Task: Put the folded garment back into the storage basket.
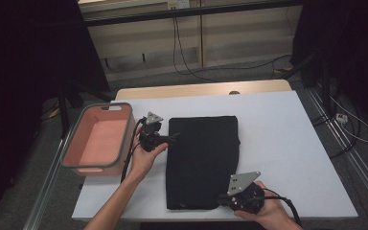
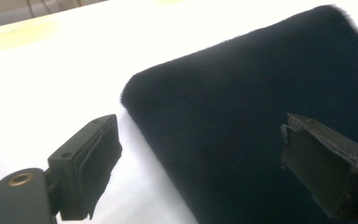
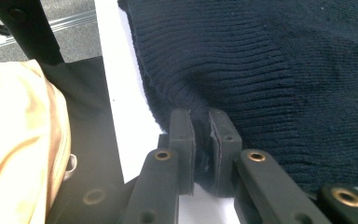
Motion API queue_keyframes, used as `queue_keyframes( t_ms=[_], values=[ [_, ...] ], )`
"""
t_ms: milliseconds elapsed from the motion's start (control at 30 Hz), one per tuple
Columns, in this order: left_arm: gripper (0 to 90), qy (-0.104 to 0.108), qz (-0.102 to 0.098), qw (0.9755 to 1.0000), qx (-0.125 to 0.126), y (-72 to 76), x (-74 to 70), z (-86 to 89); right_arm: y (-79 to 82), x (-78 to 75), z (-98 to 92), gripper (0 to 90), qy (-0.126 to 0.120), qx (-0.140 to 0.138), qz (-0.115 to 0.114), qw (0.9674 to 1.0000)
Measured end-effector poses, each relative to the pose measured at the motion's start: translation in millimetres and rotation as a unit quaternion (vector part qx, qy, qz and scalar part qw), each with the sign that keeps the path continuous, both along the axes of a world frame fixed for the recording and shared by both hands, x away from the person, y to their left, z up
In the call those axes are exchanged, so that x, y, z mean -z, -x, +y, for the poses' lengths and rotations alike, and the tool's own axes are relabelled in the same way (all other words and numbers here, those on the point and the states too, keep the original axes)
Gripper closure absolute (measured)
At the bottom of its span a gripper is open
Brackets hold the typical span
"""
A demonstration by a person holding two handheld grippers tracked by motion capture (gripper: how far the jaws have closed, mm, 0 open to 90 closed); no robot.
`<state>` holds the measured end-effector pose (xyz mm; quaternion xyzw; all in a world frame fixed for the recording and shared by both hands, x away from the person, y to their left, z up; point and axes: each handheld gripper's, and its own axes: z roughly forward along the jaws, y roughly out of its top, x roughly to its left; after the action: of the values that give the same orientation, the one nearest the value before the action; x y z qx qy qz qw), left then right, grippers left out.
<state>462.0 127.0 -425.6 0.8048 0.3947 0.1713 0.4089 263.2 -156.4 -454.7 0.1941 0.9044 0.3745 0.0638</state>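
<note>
A folded dark knitted garment (image 1: 202,158) lies flat in the middle of the white table (image 1: 278,129). My left gripper (image 1: 175,139) hovers at its left edge near the far corner, jaws wide apart. In the left gripper view the gripper (image 2: 200,135) stands open over the garment's edge (image 2: 242,93), with nothing pressed between the pads. At the garment's near right corner my right gripper (image 1: 220,197) is shut. The right gripper view shows that gripper (image 3: 201,123) pinching a fold of the ribbed knit (image 3: 270,65) at the table's front edge.
A pink basket with a grey rim (image 1: 124,139) stands at the table's left edge, just beside my left hand. A pale orange cloth (image 3: 14,140) shows below the table's front edge (image 3: 121,102). Cables run across the floor behind the table.
</note>
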Motion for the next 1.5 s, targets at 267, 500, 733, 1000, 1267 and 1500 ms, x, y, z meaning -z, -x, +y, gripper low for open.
queue_keyframes(
  t_ms=[267, 500, 733, 1000, 1267, 1500],
  values=[
    [9.8, -0.005, 0.01, 0.9999, -0.006, -28.6, -1.3, -4.0, -1.1, 0.0, -0.4, 82.2, -0.001, 0.0, 0.006, 1.0],
    [9.9, 0.018, 0.026, 0.9994, -0.015, -51.6, 10.7, -6.5, -0.8, 0.0, 0.1, 82.1, 0.001, 0.0, 0.004, 1.0],
    [16.3, 0.013, 0.049, 0.9978, -0.044, -70.1, 22.7, -4.5, -1.0, 0.3, 0.1, 82.0, 0.001, -0.001, 0.006, 1.0],
    [25.6, 0.012, 0.064, 0.9977, -0.021, -71.2, 30.8, -10.5, -1.2, 0.4, 0.0, 82.0, 0.002, -0.002, 0.006, 1.0],
    [38.2, 0.017, 0.083, 0.996, -0.029, -75.0, 40.6, -8.6, -0.9, 0.5, 0.4, 81.8, 0.003, -0.001, 0.004, 1.0],
    [50.3, 0.027, 0.082, 0.9962, -0.013, -72.9, 42.7, -12.2, -1.7, 0.6, 0.6, 81.8, 0.004, -0.001, 0.007, 1.0]
  ],
)
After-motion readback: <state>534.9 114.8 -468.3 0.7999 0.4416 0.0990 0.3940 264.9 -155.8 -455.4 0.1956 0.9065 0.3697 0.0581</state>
